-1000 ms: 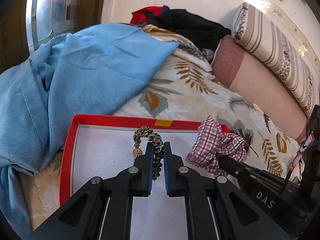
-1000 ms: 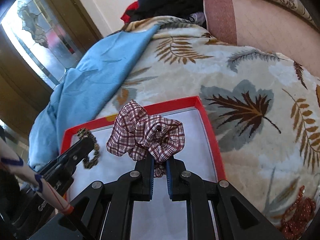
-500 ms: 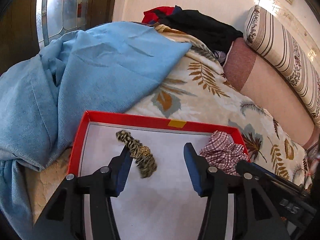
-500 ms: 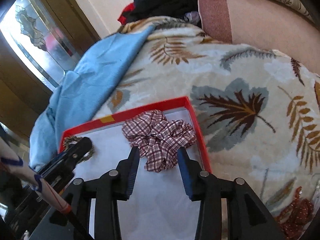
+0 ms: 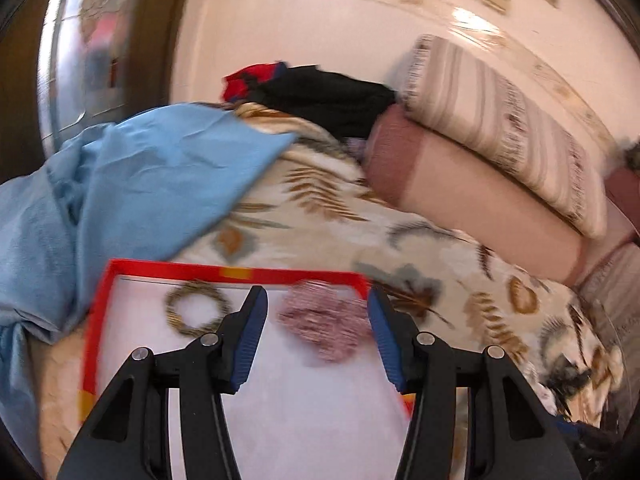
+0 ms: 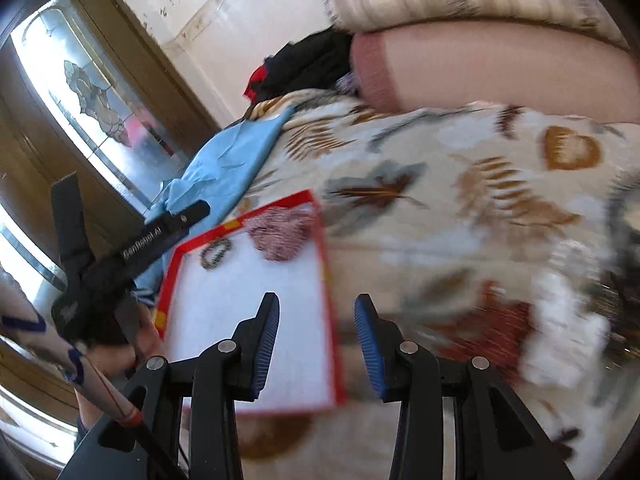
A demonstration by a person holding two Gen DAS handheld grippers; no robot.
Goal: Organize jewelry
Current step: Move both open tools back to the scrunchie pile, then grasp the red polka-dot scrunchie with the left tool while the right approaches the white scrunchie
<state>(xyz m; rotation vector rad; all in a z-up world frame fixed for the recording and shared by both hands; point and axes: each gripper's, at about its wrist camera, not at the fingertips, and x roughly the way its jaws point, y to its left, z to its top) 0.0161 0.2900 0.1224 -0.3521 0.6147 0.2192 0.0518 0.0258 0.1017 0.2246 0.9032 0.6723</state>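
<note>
Two hair ties lie near the far edge of a red-rimmed tray (image 5: 96, 344) with a white floor, which rests on a bed covered by a leaf-print bedspread (image 5: 320, 216). One is a leopard-print ring (image 5: 196, 312), lying flat and round toward the tray's left; just beside it on the right sits a bunched plaid scrunchie (image 5: 324, 328) in the far right corner. In the left wrist view the left tool (image 5: 316, 344) hangs above the tray with its blue-padded fingers spread apart and nothing between them; neither hair tie touches a pad. The right tool (image 6: 316, 344) also stands apart and empty, over the tray's near right edge and the bedspread beside it. Its view shows the left tool's black body at the left, above the tray's left side, with a patterned sleeve (image 6: 28, 332) below it. A blue cloth (image 5: 132, 184) is heaped on the bed left of the tray, and two bolster pillows (image 5: 496, 148) lie stacked along the wall on the right, with dark clothes (image 5: 320, 96) piled behind. Both views are blurred.
</note>
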